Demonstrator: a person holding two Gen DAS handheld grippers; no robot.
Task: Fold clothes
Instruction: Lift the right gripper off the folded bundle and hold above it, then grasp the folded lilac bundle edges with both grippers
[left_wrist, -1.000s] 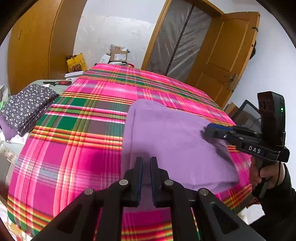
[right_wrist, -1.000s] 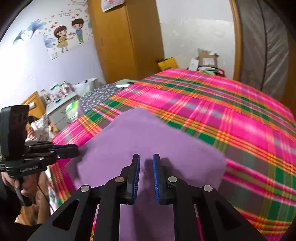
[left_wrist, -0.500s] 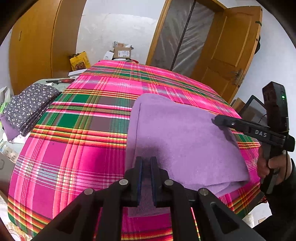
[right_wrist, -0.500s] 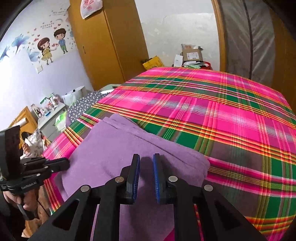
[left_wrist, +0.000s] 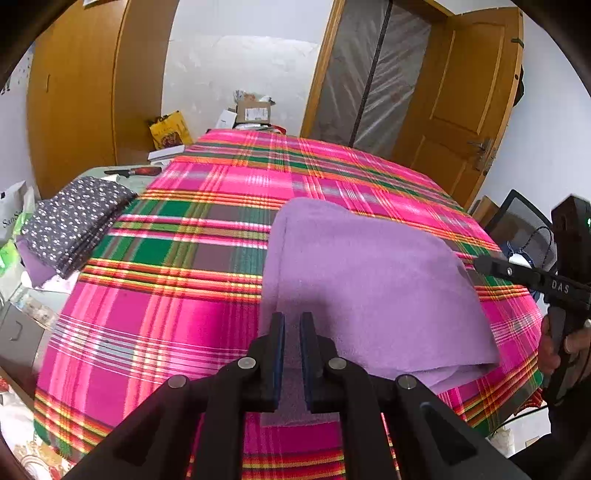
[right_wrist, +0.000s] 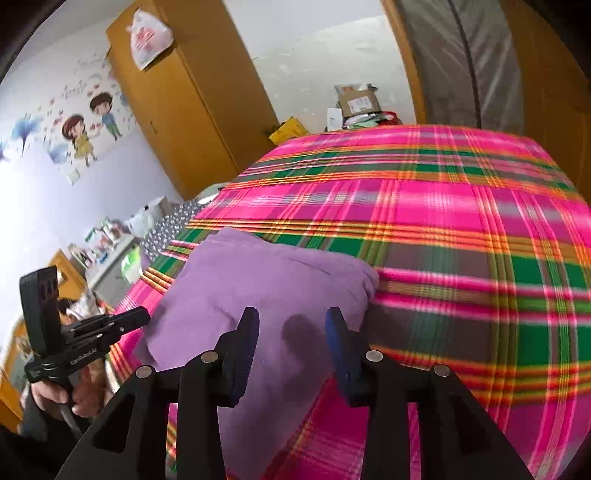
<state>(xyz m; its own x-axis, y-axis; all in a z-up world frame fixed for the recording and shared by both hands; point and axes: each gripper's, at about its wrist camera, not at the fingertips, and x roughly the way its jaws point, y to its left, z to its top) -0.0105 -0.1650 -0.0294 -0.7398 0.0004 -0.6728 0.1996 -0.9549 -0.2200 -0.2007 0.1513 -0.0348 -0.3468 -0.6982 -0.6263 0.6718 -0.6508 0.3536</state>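
1. The soft purple fleece garment (left_wrist: 369, 288) lies doubled over on the pink-and-green plaid bedspread (left_wrist: 177, 306), near its front right corner. A lower layer sticks out under the top layer along the near edge.
2. Your left gripper (left_wrist: 291, 354) has its blue pads nearly together with purple cloth showing in the slit between them. I judge it is pinching the near edge of the garment.
3. Your right gripper (right_wrist: 291, 347) has its fingers spread wide over the cloth and holds nothing.
4. Step in hand, as a judgement: a fold is being laid down, with the right side let go and the left side held. The scene would also fit the start of a further fold from the left edge.
5. The next move calls for a flat lay of the top layer and square edges, and for care that the left pinch does not drag the lower layer askew.
6. Hard to make out: which garment this is, since no sleeves or collar show. The right wrist view is motion-blurred. A folded dark dotted fabric stack (left_wrist: 74, 221) sits off the bed's left side.
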